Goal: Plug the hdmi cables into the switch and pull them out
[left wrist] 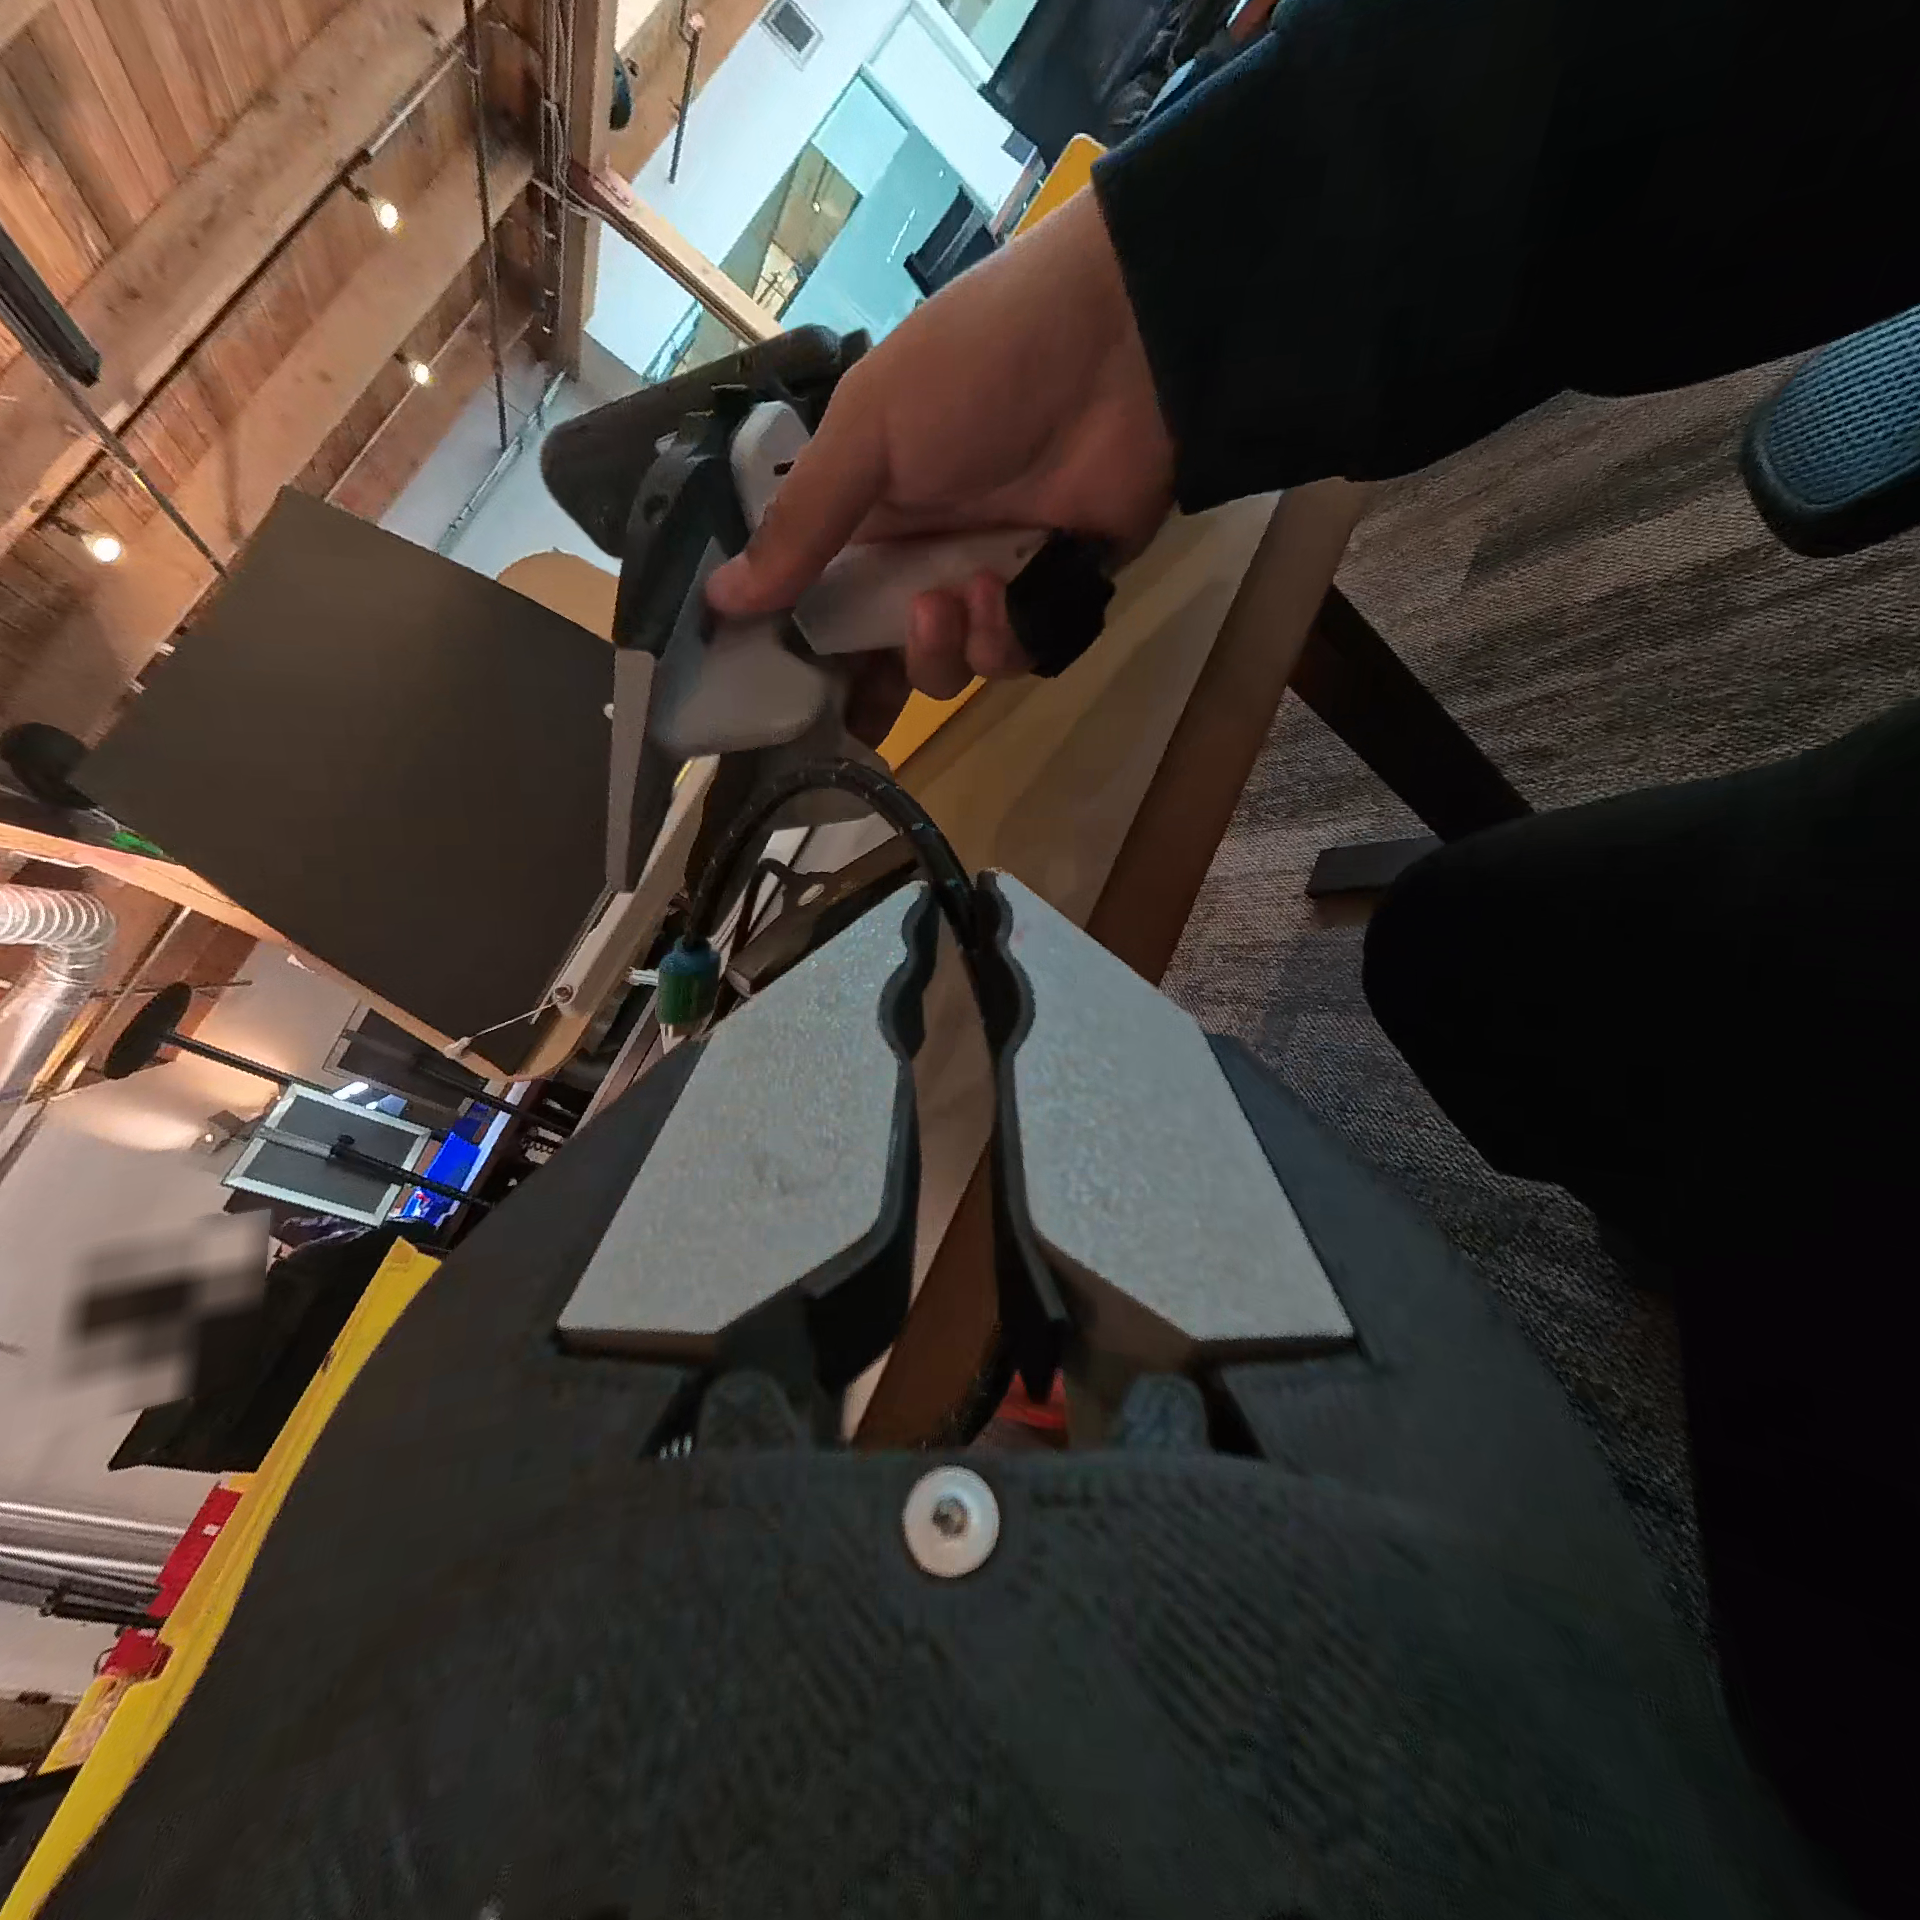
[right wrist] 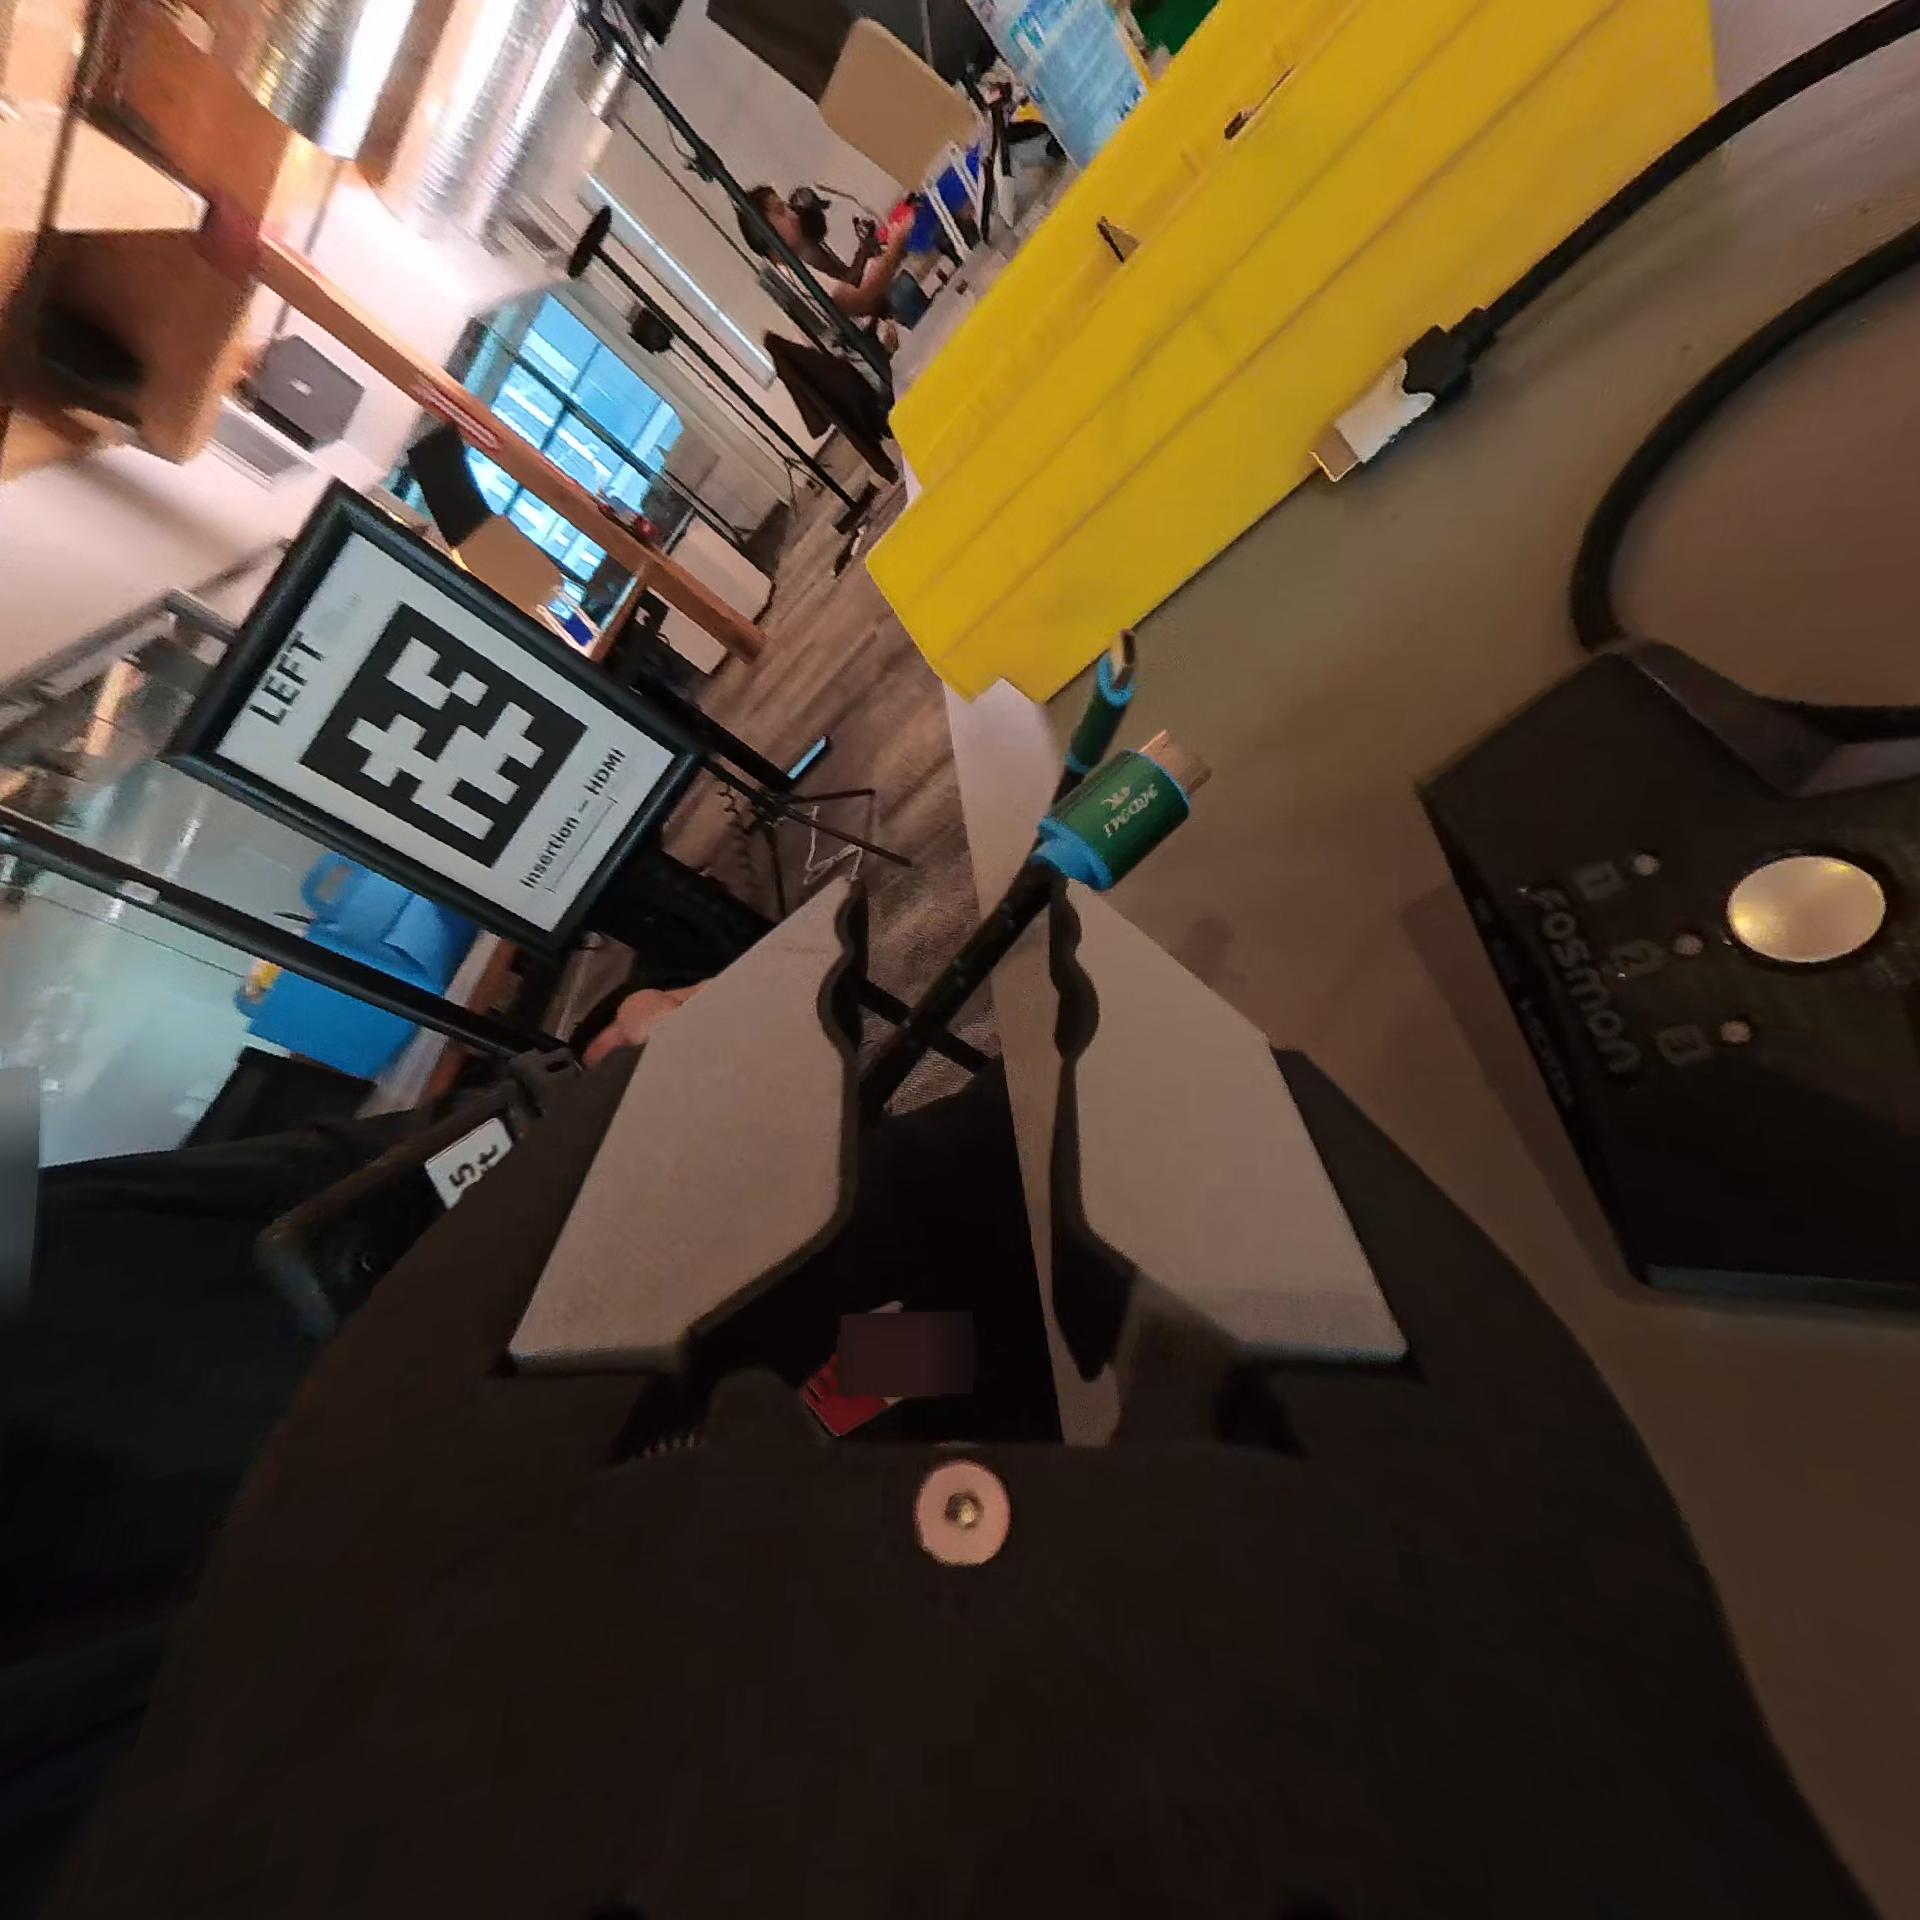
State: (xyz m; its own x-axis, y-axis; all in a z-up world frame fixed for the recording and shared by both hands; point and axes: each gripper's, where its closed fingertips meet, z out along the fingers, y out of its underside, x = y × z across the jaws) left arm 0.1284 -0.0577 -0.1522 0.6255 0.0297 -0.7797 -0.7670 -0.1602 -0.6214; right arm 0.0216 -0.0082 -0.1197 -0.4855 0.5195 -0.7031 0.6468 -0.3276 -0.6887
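So on the left wrist view, the left gripper (left wrist: 961,940) with its grey, black-edged fingers has its jaws pinched nearly together on a black braided HDMI cable (left wrist: 831,795), which arches up out of the tips and drops to a green connector with blue trim (left wrist: 686,982) hanging off to the left. Just past that, a person's hand (left wrist: 977,457) in a dark sleeve grips the grey handle of the right gripper, up over the pale wooden table (left wrist: 1049,790)

On the right wrist view, the right gripper (right wrist: 956,935) sits with its jaws narrow and the same braided cable running up between the fingers, though I can't tell if they're really squeezing it. The green plug pokes out just beyond the tips, metal end aimed toward the flat black HDMI switch box with a round silver button (right wrist: 1714,997) lying on the table further right, not touching it. Up top there's a long yellow plastic block (right wrist: 1195,343) with a second black HDMI plug (right wrist: 1439,364) resting against its edge
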